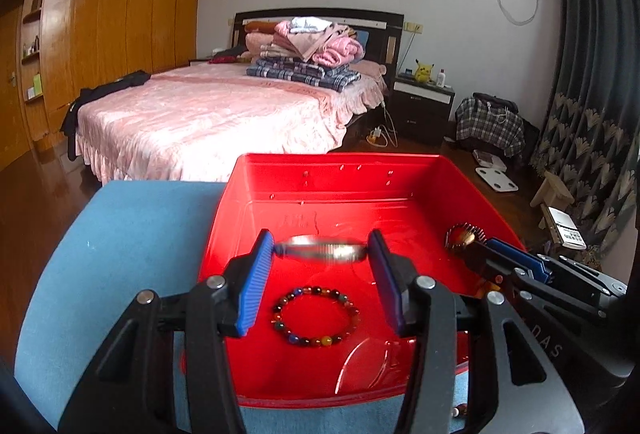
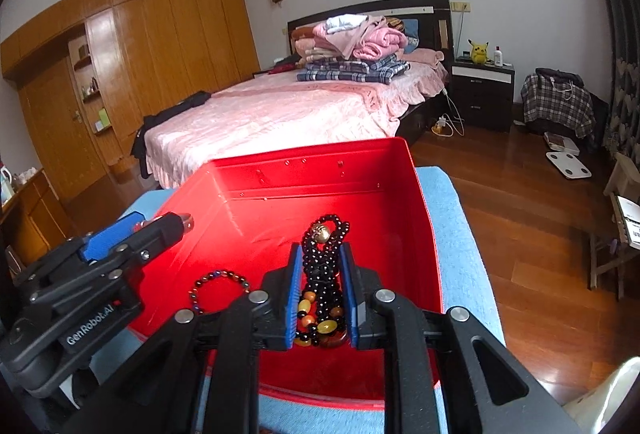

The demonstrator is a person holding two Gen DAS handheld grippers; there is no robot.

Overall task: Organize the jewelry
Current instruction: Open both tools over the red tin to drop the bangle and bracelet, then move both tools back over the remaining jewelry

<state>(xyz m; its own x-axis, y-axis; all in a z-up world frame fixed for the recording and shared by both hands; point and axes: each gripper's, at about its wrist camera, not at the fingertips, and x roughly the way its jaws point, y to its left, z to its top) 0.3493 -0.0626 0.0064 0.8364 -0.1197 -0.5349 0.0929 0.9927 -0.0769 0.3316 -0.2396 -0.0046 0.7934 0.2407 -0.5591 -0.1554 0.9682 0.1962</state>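
Closest to the lens on the left side are the left tongs (image 1: 320, 252), spread fairly wide but pinching a silver bangle (image 1: 320, 251) across its width between the two blue pads, so it hangs in the air over the red box (image 1: 400, 164); the bangle looks smeared, so I can't make out much detail on it. Right under it, lying flat on the box floor, is a bracelet of mixed coloured beads (image 1: 316, 316), well clear of all four walls with plenty of bare red floor around it, especially toward the far wall. Over on the other side, the right tongs (image 2: 320, 262) are much narrower, closed in on a bunch of black bead strands (image 2: 324, 254) that also has some amber and brown beads down near the base of the pads and a gold-coloured bead (image 2: 320, 233) sticking out past the tips. That bunch sits over the right half of the box, fairly near the right wall but not touching it as far as I can see. Both tongs are inside the box outline, well apart from each other, with the coloured bracelet between them and lower down. The box itself sits on a blue-covered bench (image 1: 120, 234), with a wide strip of blue free on the left and only a narrow strip on the right before the edge drops to the wood floor (image 2: 520, 194). A bed with a pink cover (image 1: 208, 118) is beyond the far wall of the box.
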